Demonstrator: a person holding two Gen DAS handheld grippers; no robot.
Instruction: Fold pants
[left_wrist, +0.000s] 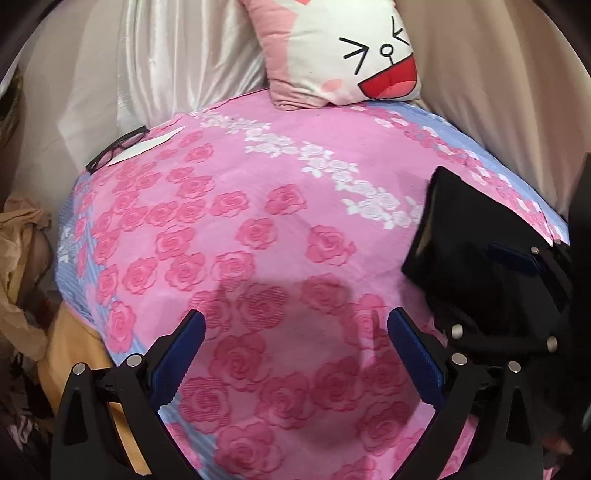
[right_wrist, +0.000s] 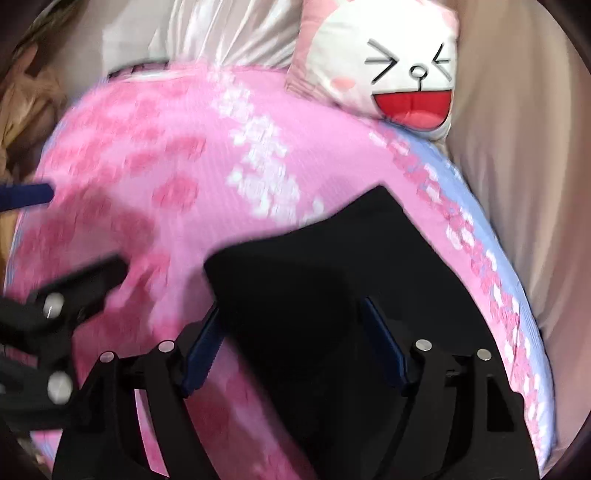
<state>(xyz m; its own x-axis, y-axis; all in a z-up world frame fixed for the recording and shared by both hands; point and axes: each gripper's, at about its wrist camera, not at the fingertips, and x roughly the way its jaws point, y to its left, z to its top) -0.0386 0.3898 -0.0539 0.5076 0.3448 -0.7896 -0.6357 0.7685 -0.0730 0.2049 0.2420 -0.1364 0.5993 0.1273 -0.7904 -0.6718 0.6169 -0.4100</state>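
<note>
Bed (left_wrist: 280, 236) covered with pink rose-print blanket. Black pants (right_wrist: 317, 280) found folded near right edge of blanket (right_wrist: 177, 122), lying between the right gripper's (right_wrist: 295, 350) 2 blue-padded fingers (right_wrist: 201, 350). Fingers spread wide, pads not seen pressing on cloth; view blurred. Left gripper (left_wrist: 295, 354) positioned over bare blanket beside pants (left_wrist: 469, 236), fingers (left_wrist: 177, 358) wide apart, nothing between. Cartoon-face pillow (left_wrist: 343, 55) at head of bed. Black-framed glasses (left_wrist: 116, 147) and white paper slip (left_wrist: 151, 142) near far left corner.
</note>
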